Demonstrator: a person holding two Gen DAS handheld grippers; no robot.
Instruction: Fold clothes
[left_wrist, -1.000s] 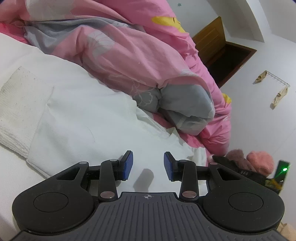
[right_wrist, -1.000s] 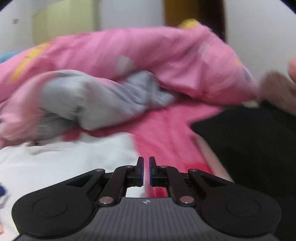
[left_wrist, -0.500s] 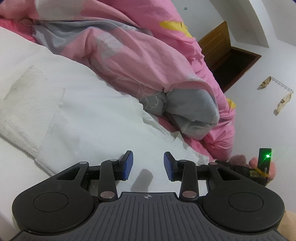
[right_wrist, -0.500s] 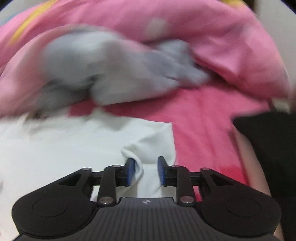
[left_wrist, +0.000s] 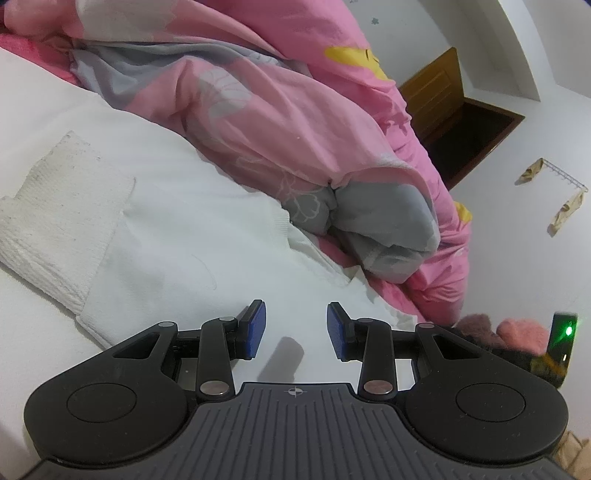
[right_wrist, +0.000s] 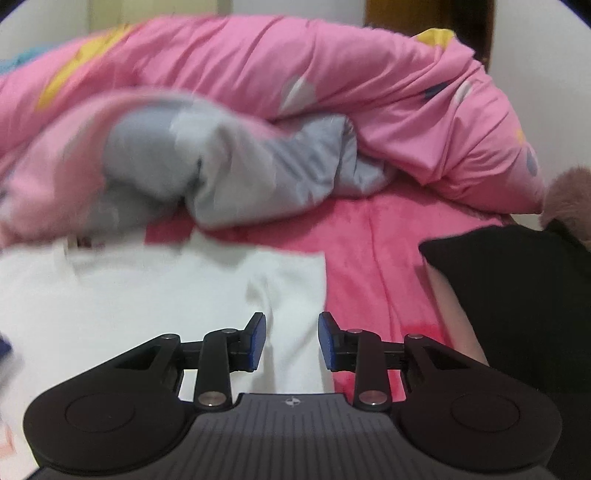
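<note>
The left gripper is hovering partly open over the white garment, holding nothing. The right gripper, having just been opening, is gaping empty above the garment's edge.

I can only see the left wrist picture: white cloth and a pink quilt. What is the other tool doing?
Observer: The right gripper has just been opening; its fingers stand apart over the white garment, not pinching it.
Operator: Is anything beside that cloth?
Observer: Yes, a bare pink sheet lies to its right.
Operator: Anything else there?
Observer: A black fabric lies at the right edge, past the sheet.
</note>
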